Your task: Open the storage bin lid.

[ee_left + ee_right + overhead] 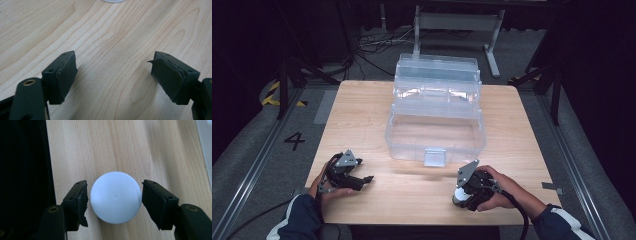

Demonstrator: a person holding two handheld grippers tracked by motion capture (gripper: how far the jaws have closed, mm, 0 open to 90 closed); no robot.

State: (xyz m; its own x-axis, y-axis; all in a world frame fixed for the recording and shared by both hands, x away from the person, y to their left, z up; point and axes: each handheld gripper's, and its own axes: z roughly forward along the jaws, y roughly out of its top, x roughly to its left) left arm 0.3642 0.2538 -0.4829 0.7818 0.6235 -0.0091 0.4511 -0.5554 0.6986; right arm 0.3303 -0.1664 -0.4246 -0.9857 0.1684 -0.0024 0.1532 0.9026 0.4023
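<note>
White ball [115, 197] btwn R hand-held gripper [115, 198] jaws

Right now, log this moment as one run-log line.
left hand-held gripper: open, nothing between jaws | right hand-held gripper: jaws astride white ball, small gaps either side | clear plastic box: open, mid-table

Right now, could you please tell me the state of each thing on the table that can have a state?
Clear plastic toolbox: open, lid tilted back, trays stepped out, bottom bin looks empty.
Front latch: undone, hanging down.
White ball: resting on the wooden table, between the jaws, slim gaps visible each side.
Right claw: open, straddling the ball.
Left claw: open, nothing between its jaws.
</note>
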